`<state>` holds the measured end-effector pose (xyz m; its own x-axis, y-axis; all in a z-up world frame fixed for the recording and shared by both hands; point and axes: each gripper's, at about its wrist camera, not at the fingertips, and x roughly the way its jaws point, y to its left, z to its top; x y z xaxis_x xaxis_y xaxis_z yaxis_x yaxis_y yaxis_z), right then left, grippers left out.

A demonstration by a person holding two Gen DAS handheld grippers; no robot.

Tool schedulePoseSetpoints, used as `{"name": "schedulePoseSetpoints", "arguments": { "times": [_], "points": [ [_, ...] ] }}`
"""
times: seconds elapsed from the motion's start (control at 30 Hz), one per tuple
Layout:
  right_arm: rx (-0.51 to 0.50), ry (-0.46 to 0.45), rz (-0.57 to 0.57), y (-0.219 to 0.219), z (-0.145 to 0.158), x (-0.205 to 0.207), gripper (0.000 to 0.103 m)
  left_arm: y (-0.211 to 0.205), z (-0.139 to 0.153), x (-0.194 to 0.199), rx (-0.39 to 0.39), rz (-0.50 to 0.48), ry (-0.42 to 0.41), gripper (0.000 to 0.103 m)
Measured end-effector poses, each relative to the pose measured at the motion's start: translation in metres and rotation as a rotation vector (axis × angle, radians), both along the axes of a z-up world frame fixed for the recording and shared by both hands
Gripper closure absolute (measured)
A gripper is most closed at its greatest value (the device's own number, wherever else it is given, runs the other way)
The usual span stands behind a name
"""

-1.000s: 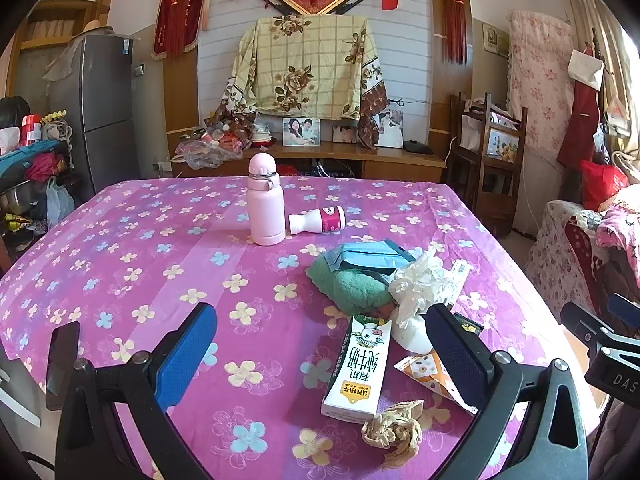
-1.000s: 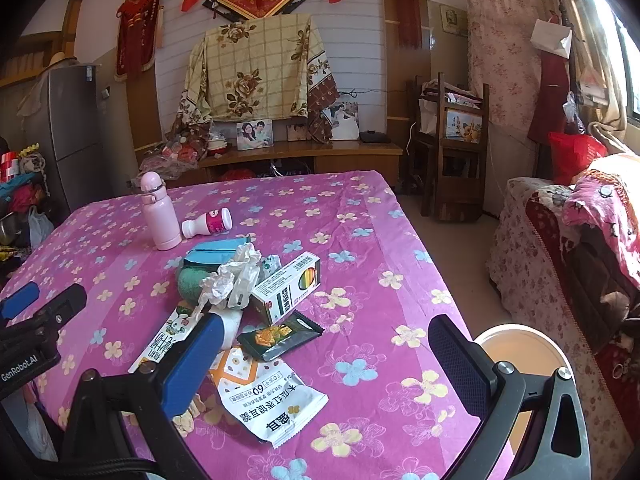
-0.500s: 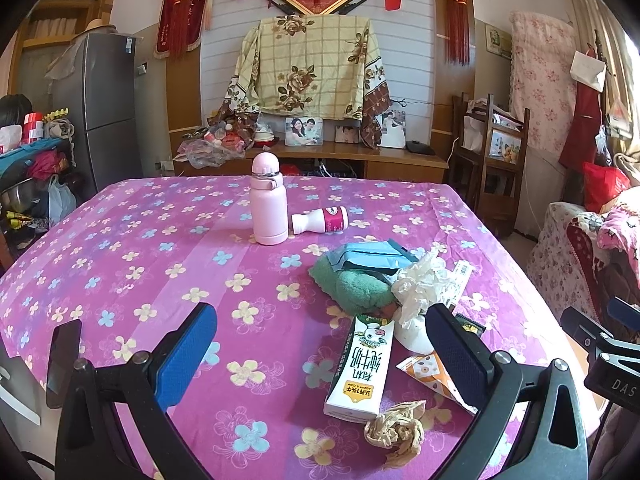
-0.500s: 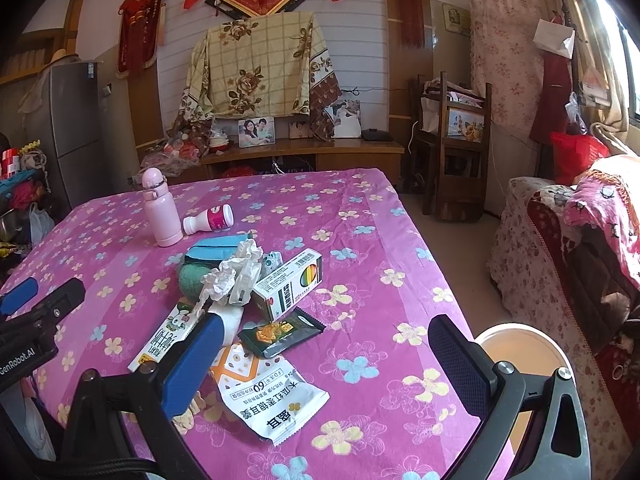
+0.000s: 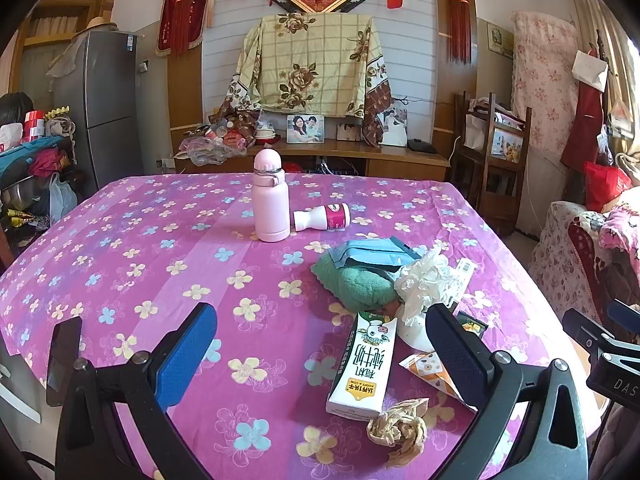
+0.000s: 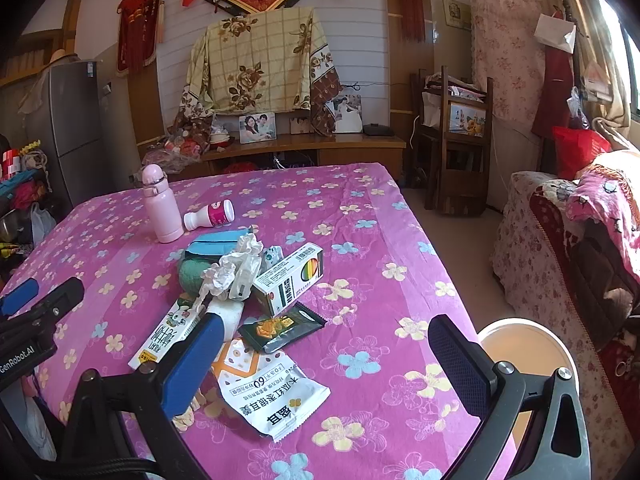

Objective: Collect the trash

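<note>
1. Zero pieces collected so far. Seeing basically no change against half a second back, just both views drifting a hair, with the trash pile sitting exactly where it was.
2. Still hovering the left gripper (image 5: 318, 320) wide open over the near edge of the table (image 5: 120, 260), clamping nothing, with the milk carton (image 5: 362, 364) lying flat between its fingers and the crumpled paper ball (image 5: 398, 428) just below.
3. Keeping the right gripper (image 6: 328, 324) spread open and empty too, looking over the white wrapper (image 6: 272, 396), the dark snack packet (image 6: 282, 326) and the small box (image 6: 290, 278).
4. Reading that as still lining up the first grab, probably, not yet committing to any piece.
5. Checking containers: spotting the white bin (image 6: 524, 344) on the floor just off the table's right side, showing no trash in the part of its inside that's in view.
6. Leaving the pink flask (image 5: 271, 204) standing capped and the little bottle (image 5: 322, 218) lying on its side just beside it, not being able to tell what's inside either.
7. Noticing the blue pack (image 5: 372, 252) resting on the green towel (image 5: 352, 284), touching the crumpled white plastic (image 5: 428, 284).
</note>
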<state>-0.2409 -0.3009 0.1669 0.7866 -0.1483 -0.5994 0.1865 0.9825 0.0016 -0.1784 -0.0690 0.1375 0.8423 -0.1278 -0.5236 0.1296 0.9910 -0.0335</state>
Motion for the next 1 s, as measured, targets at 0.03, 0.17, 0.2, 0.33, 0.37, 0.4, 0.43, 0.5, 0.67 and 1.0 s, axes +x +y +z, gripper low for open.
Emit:
{"name": "schedulePoseSetpoints", "arguments": {
  "times": [0.03, 0.17, 0.2, 0.33, 0.37, 0.4, 0.43, 0.5, 0.67, 1.0],
  "points": [
    [0.0, -0.001, 0.0, 0.0, 0.0, 0.0, 0.0, 0.0, 0.0, 0.0, -0.002, 0.0, 0.0, 0.0],
    [-0.003, -0.003, 0.004, 0.001, 0.001, 0.0, 0.0, 0.0, 0.0, 0.0, -0.001, 0.0, 0.0, 0.0],
    [-0.003, -0.004, 0.004, 0.001, 0.001, 0.0, 0.0, 0.0, 0.0, 0.0, -0.001, -0.001, 0.0, 0.0],
    [0.001, -0.001, 0.006, 0.001, 0.001, 0.001, 0.0, 0.0, 0.0, 0.0, 0.0, -0.001, 0.0, 0.0],
    [0.001, -0.001, 0.006, 0.001, 0.002, 0.001, 0.0, 0.0, 0.0, 0.0, 0.0, -0.001, 0.0, 0.0],
    [0.0, -0.002, 0.007, 0.001, 0.002, 0.001, 0.0, 0.0, 0.0, 0.0, -0.001, -0.001, 0.001, 0.0],
    [0.001, -0.002, 0.008, 0.001, 0.001, 0.001, 0.0, 0.0, 0.0, 0.0, -0.002, -0.002, 0.001, 0.0],
    [0.003, -0.005, 0.012, 0.001, 0.002, 0.001, 0.0, 0.0, -0.001, 0.0, -0.001, -0.002, 0.003, 0.0],
    [0.002, 0.003, 0.025, -0.001, 0.001, 0.002, 0.0, 0.007, -0.005, 0.005, 0.003, -0.002, 0.027, 0.0],
    [0.049, 0.046, 0.065, -0.004, -0.011, 0.011, 0.0, 0.015, -0.015, 0.016, 0.015, -0.011, 0.088, 0.0]
  ]
}}
